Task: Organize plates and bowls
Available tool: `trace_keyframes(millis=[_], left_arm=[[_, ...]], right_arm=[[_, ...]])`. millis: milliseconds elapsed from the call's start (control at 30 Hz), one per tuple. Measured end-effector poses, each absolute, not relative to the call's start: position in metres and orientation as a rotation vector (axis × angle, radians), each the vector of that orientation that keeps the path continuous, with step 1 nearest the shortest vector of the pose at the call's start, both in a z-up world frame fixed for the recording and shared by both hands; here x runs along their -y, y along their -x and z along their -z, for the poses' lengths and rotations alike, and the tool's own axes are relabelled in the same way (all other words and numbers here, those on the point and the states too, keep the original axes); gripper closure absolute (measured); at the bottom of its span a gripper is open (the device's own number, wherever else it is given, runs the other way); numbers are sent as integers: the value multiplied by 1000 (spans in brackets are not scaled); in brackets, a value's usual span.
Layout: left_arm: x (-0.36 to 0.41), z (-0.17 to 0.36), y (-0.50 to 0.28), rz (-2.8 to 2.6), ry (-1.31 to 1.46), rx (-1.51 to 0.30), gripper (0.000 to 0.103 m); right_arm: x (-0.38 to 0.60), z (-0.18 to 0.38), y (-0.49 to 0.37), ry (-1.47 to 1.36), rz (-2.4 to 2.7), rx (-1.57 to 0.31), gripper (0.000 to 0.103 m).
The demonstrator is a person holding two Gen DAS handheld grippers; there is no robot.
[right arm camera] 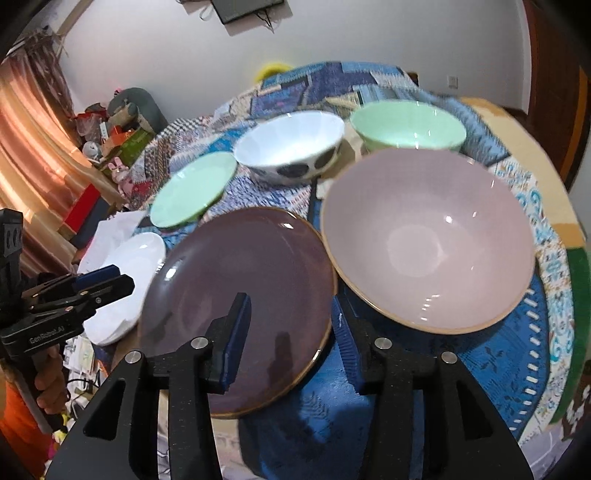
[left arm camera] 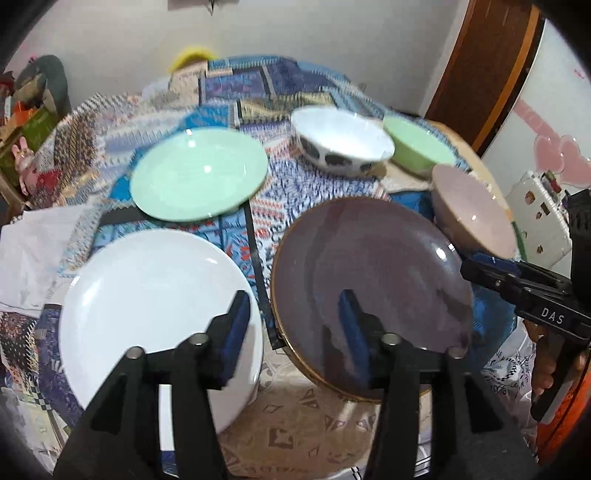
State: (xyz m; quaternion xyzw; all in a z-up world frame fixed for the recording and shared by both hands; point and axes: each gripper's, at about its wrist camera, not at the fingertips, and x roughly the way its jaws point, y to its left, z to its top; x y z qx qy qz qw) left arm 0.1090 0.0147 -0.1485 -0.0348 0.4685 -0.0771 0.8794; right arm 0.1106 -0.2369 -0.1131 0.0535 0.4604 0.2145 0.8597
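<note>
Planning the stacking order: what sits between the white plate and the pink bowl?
The purple plate lies between the white plate and pink bowl, clearest in the right wrist view.

**A cluttered room around a patchwork table**

A plain white wall [right arm camera: 155,48] filled the top of both views. In the right wrist view a dark screen [right arm camera: 245,9] hung at the top centre with cables dangling, and a curtain [right arm camera: 22,122] glowed orange-pink at the upper left. Below it stood a grey chair [right arm camera: 138,101] and a pile of boxes [right arm camera: 122,144]. A brown door [left arm camera: 491,70] stood at the upper right of the left wrist view, beside a white panel with pink hearts [left arm camera: 554,155]. The table lay under a patterned blue cloth [right arm camera: 332,79], with something yellow [left arm camera: 192,55] at its far edge.
</note>
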Motion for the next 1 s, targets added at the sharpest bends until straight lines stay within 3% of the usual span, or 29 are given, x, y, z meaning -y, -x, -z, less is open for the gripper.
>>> trace_keyframes(millis=[267, 567, 667, 1000], left_arm=[[-36, 116, -85, 108, 98, -862, 38], [-81, 101, -54, 35, 88, -796, 36], [-96, 102, -47, 6, 89, -803, 30], [-156, 128, -34, -82, 174, -868, 30]], right_arm=[[214, 88, -99, -81, -503, -889, 52], [171, 80, -94, -46, -596, -839, 46], [152, 84, -97, -27, -627, -846, 45], [98, 106, -110, 63, -692, -915, 45]])
